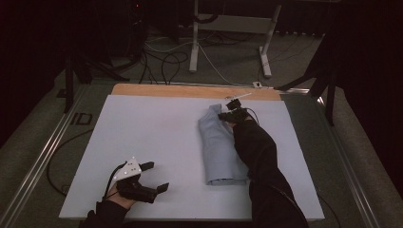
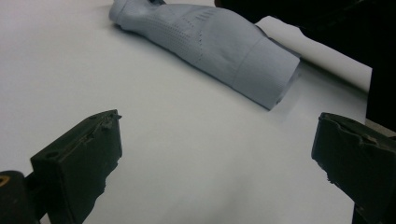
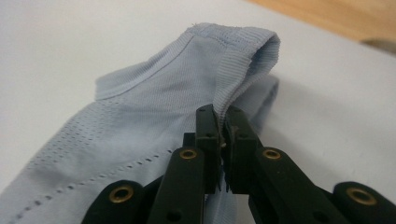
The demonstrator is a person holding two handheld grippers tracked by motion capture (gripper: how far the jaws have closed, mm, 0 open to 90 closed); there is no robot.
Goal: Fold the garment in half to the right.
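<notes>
**Right gripper pinches the garment's far end; left waits wide**

The left gripper sits at the near-left corner of the white sheet, its jaws spread wide with nothing between them, resting just above the surface and aimed across toward the garment. It looks parked there to stay clear while keeping a line on the near end of the cloth.

The garment, pale blue and folded into a long narrow strip, lies right of the sheet's centre, running from the near edge toward the far edge. Its near end shows a neat hem (in the left gripper view it reads as a rolled bundle with a perforated panel).

The right gripper is at the far end of the strip, jaws closed on a ribbed band of the fabric, which stands up slightly from the sheet. That hold, by my guess, suits lifting or folding the end back toward the person.
</notes>
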